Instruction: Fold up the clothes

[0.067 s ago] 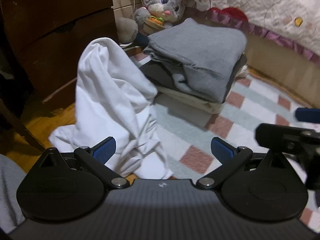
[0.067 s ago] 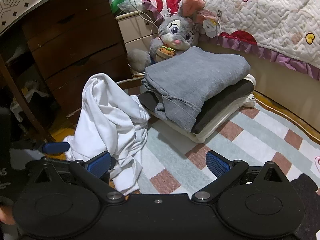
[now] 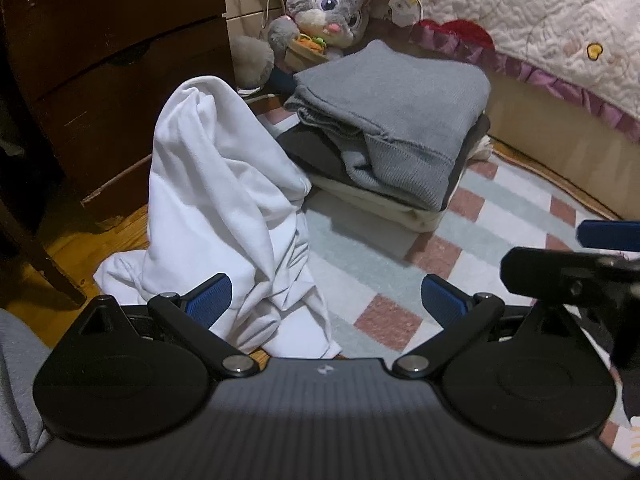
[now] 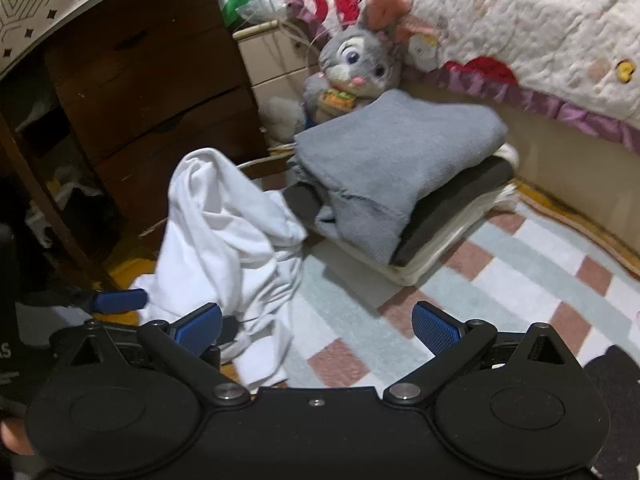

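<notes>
A crumpled white garment [image 3: 224, 208] stands in a heap at the left edge of the checked rug; it also shows in the right wrist view [image 4: 228, 236]. My left gripper [image 3: 326, 302] is open and empty, its left pad just in front of the heap's lower folds. My right gripper [image 4: 316, 326] is open and empty, its left pad over the garment's near edge. A stack of folded clothes, grey sweater [image 3: 396, 100] on top, lies behind; it also shows in the right wrist view [image 4: 392, 152].
A checked rug [image 3: 400, 280] covers the floor. A dark wooden dresser [image 3: 108, 60] stands at the left, a bed with a quilted cover [image 3: 540, 20] at the back right. A grey plush rabbit [image 3: 324, 8] sits behind the stack. The right gripper shows at the left view's right edge [image 3: 580, 272].
Both grippers have shifted slightly; the right wrist view has tilted and moved a little nearer the white garment. Both stay open.
</notes>
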